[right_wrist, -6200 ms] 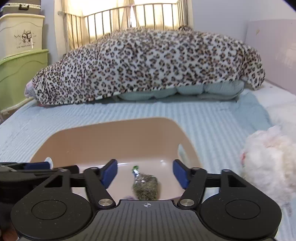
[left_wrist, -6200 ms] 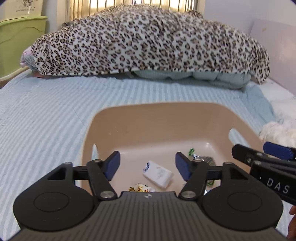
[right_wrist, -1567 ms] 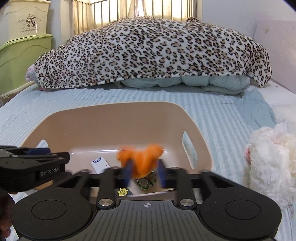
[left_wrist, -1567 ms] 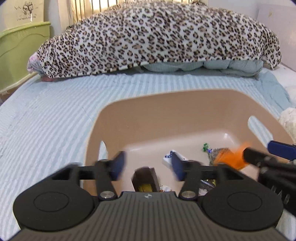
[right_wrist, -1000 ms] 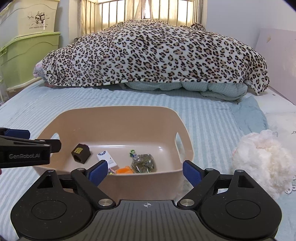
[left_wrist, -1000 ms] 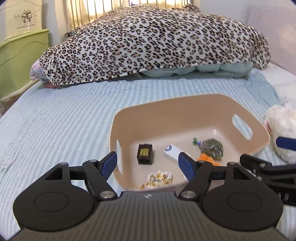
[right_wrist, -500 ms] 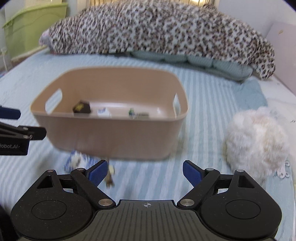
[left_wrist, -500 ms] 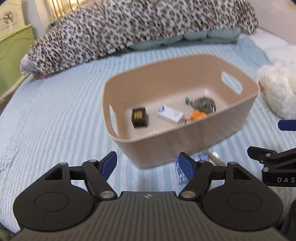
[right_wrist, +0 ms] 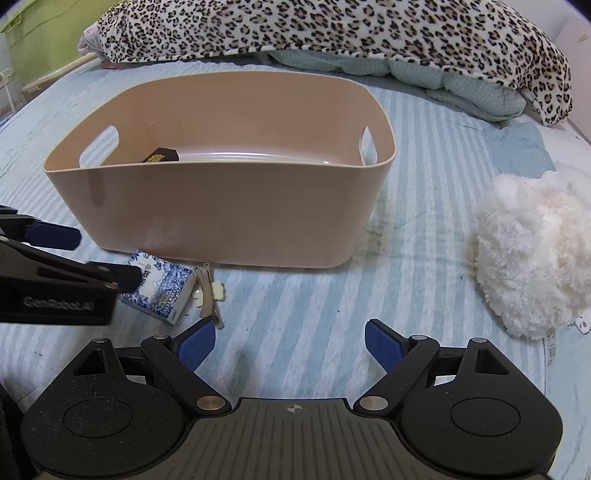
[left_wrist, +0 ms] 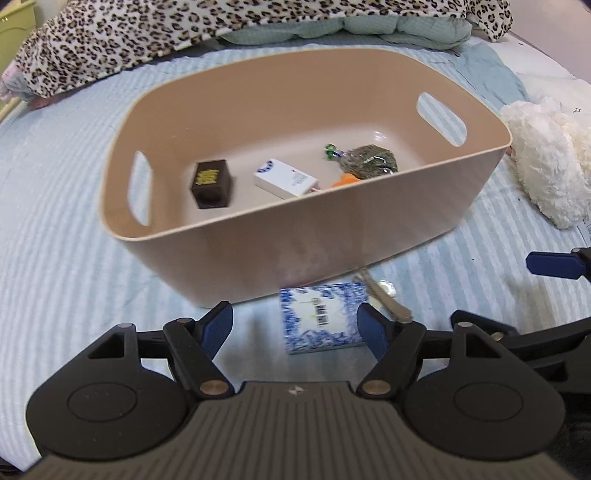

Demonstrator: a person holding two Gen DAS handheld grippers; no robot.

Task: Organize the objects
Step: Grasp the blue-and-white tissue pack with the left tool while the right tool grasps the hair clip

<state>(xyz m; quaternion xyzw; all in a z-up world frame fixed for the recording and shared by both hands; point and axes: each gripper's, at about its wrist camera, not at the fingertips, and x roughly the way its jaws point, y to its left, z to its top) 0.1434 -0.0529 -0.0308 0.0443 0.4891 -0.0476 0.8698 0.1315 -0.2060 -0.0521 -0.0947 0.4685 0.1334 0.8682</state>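
Note:
A tan plastic basket stands on the striped bed. Inside it lie a dark cube, a white box, an orange piece and a bag of green bits. In front of the basket lie a blue-and-white tissue pack and a hair clip. My left gripper is open and empty, just before the tissue pack. My right gripper is open and empty above the bare sheet, to the right of the pack.
A white plush toy lies right of the basket. A leopard-print blanket over a teal quilt fills the far side of the bed. A green storage box stands at the far left.
Both grippers dropped their items in the basket, opened and pulled back and down. The tissue pack and hair clip in front of the basket came into view.

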